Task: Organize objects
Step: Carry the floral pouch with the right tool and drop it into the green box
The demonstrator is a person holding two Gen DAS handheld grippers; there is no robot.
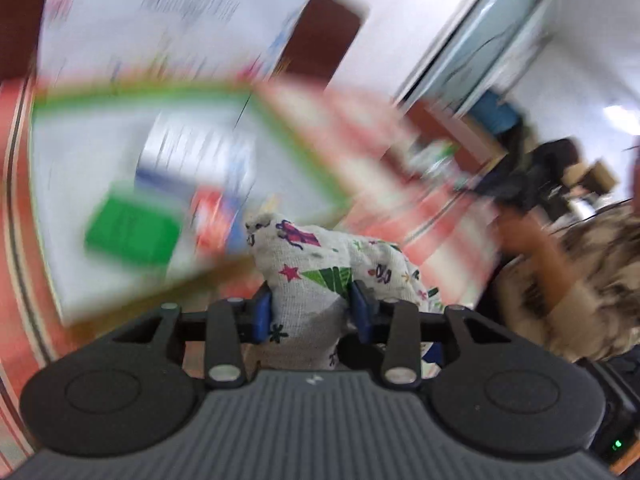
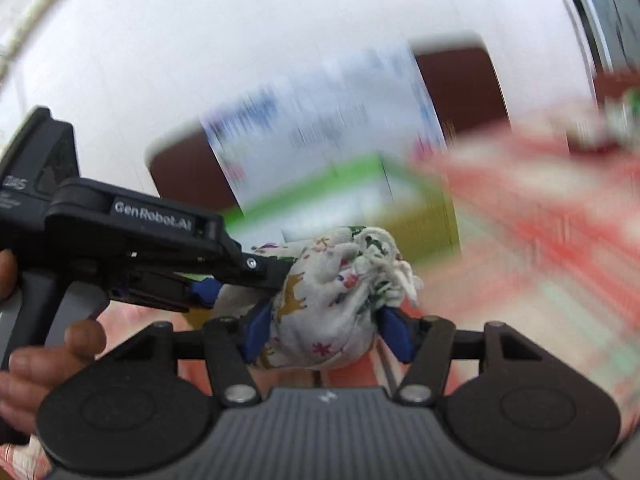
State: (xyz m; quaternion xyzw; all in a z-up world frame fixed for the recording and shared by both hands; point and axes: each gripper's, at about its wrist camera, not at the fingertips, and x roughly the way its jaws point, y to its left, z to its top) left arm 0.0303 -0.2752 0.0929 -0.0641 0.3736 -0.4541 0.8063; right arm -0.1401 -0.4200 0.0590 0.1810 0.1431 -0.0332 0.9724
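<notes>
Because both grippers clamp the printed cloth pouch (image 1: 320, 276) at once, the left gripper (image 1: 312, 308) on its body and the right gripper (image 2: 324, 332) below its gathered neck, it hangs supported just before the green-rimmed box (image 1: 160, 96).

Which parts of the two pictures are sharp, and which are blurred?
Left wrist view: the left tool and the printed bag it grips are sharp; the green-rimmed box behind is smeared by motion. Right wrist view: the right tool and bag are sharp, the background streaked; both views bulge.
</notes>
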